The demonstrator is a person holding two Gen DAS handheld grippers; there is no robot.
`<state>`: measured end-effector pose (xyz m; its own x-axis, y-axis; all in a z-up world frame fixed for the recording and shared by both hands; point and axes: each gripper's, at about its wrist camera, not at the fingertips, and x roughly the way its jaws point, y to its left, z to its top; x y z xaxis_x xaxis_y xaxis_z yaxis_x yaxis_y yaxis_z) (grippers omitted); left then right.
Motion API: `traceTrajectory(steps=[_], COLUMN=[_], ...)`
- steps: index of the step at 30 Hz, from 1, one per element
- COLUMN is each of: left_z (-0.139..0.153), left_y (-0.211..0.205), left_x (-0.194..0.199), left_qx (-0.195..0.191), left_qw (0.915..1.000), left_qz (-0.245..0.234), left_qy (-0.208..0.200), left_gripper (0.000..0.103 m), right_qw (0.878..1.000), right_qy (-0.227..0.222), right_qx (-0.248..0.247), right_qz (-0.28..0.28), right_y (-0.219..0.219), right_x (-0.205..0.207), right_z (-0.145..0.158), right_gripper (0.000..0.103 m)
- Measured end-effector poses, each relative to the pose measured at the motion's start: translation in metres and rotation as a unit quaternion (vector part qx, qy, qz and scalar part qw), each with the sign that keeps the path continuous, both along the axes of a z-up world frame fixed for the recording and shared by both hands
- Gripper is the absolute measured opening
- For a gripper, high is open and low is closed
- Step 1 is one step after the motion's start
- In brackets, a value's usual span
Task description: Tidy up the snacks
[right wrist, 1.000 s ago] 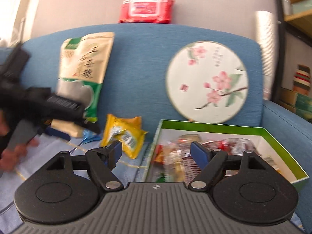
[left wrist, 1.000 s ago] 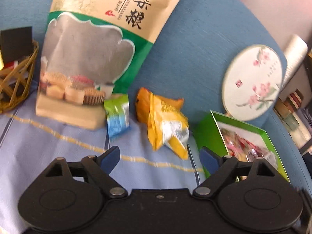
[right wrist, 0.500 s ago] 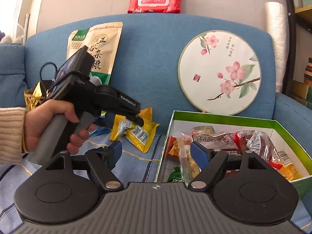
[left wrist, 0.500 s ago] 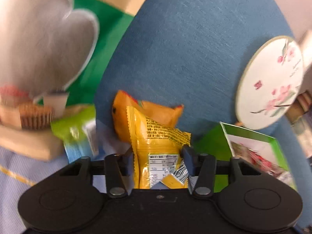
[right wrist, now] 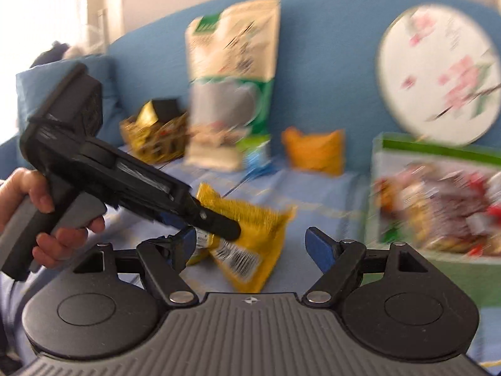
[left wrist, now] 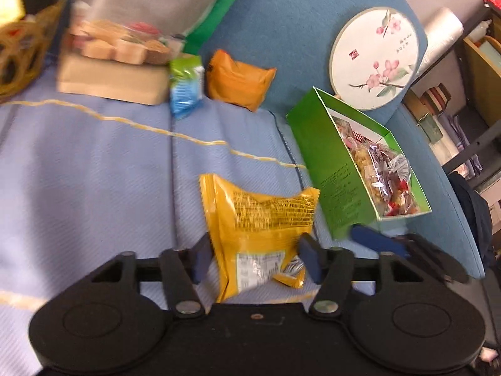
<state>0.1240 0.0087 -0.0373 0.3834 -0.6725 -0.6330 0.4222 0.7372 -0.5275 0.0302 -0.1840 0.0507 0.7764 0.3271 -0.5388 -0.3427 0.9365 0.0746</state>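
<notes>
**Yellow packet held over the sofa**

Blue sofa cushions under a striped cloth fill our view. We hold the yellow snack packet clamped in our left gripper, lifted above the cloth just left of the green box of wrapped snacks. Our right gripper hangs wide apart, holding nothing. Farther back lie an orange packet, a green-blue packet, a large pouch and a wicker basket.
</notes>
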Motion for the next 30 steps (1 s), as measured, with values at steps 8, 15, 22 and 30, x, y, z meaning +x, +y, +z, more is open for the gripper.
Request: traceTrajectory(steps=[8,15,22,30], left_z=[0.004,0.004,0.003,0.068], left_y=[0.004,-0.01,-0.015,-0.055], left_x=[-0.002,0.011,0.016,0.005], left_qx=[-0.001,-0.008,-0.035,-0.039], left_qw=[0.9996,0.9997,0.9991,0.9961], left_qz=[0.022,0.02,0.012,-0.04], left_qy=[-0.017,-0.01,0.02,-0.068], left_gripper=[0.097,0.097,0.046,0.046], right_qw=[0.998,0.997,0.996,0.996], right_qy=[0.055,0.066,0.067,-0.027], right_qx=[-0.011,0.04,0.046,0.055], right_qz=[0.001,-0.029,-0.032,-0.061], right_y=[0.009,-0.003,-0.003,-0.026], right_x=[0.017,0.035,0.035,0.011], right_z=[-0.027,-0.035,-0.032,0.015], right_gripper=[0.103,0.103,0.061,0.06])
